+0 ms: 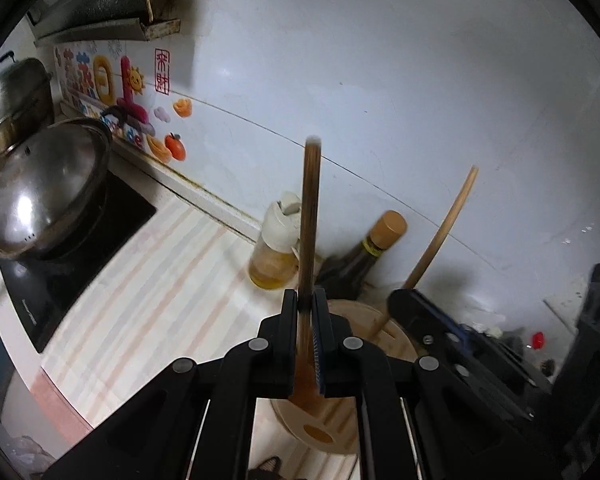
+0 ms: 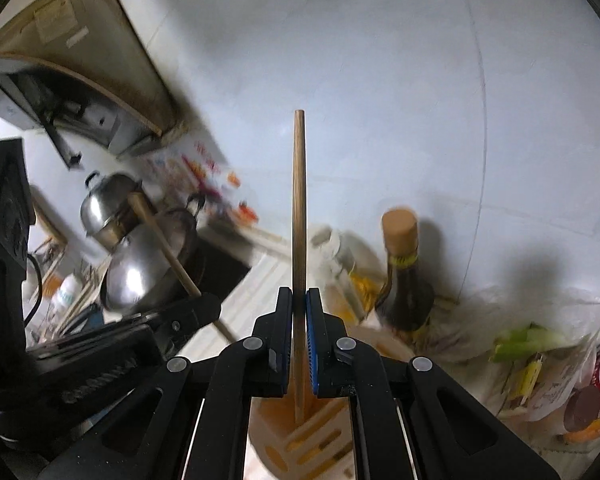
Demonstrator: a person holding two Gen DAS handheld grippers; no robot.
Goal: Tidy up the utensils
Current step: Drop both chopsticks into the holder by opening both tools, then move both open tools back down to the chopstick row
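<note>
In the left wrist view my left gripper point(image 1: 305, 296) is shut on a dark brown chopstick point(image 1: 309, 216) that stands upright between the pads. Right below it is a round pale wooden utensil holder point(image 1: 396, 344). To the right, my right gripper point(image 1: 398, 300) pinches a lighter chopstick point(image 1: 444, 236) that leans right, its lower end at the holder's top. In the right wrist view the right gripper point(image 2: 299, 294) is shut on its chopstick point(image 2: 299, 216), whose lower tip reaches into the slotted holder point(image 2: 268, 436). The left gripper point(image 2: 204, 306) with its chopstick point(image 2: 164, 248) is at the left.
An oil bottle point(image 1: 274, 248) and a dark sauce bottle point(image 1: 364, 256) stand against the white wall just behind the holder. Two lidded steel pots point(image 1: 40, 192) sit on a black hob point(image 1: 72, 264) at the left. Plastic bags with greens point(image 2: 532, 340) lie to the right.
</note>
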